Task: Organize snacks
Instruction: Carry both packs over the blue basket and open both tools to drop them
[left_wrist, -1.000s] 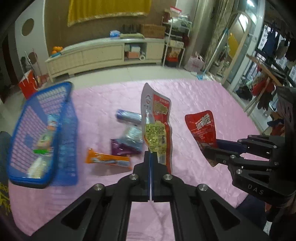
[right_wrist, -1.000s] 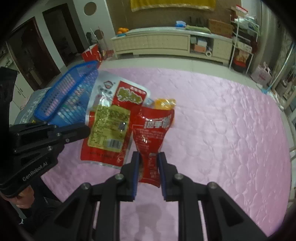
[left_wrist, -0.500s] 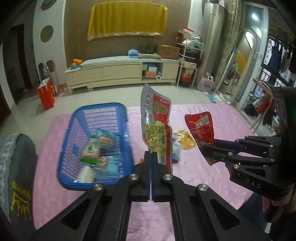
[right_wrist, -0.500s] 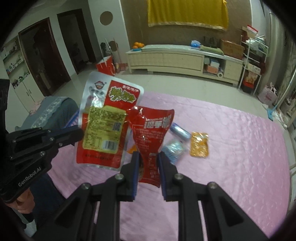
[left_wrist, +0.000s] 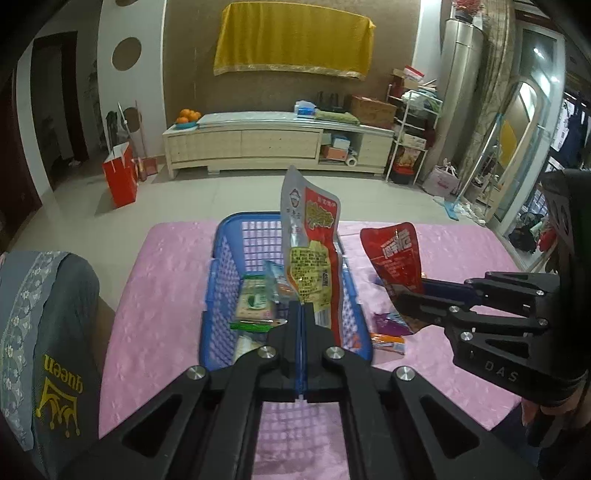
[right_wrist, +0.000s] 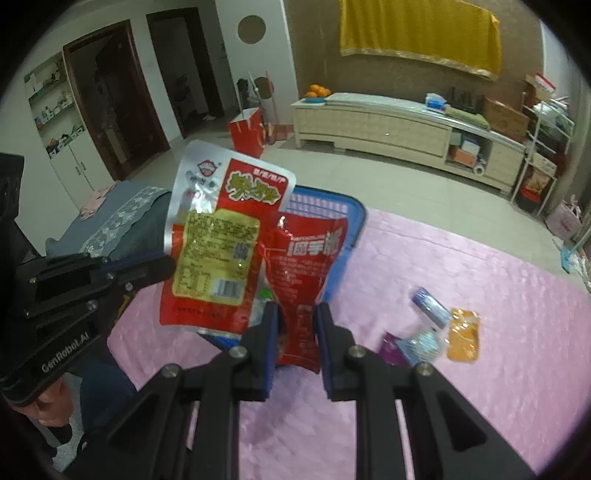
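Above the blue basket, left wrist view:
Left gripper (left_wrist: 301, 314): clenched on the bottom edge of the silver-and-red pouch (left_wrist: 310, 254), which stands upright over the basket (left_wrist: 218, 295).
Basket contents: several packets already lie inside.
Right gripper (left_wrist: 402, 299): off to the right, over the pink desk (left_wrist: 166, 280), not over the basket.
Risk: you hold the silver-and-red pouch by a thin edge only; it could flop or slide out and land on the rim.

Right wrist view:
Right gripper (right_wrist: 295, 325): grasping the lower end of the red pouch (right_wrist: 306, 266), jaws narrowly apart around it.
Red pouch position: overlapping the silver-and-red pouch (right_wrist: 218, 240); whether they touch, you cannot tell.
Loose snacks: purple, clear, blue and orange packets (right_wrist: 432, 332) lie on the desk, well apart from the basket.
Risk: if you release both together, the pouches may snag each other, or the red one may fall outside the near wall.
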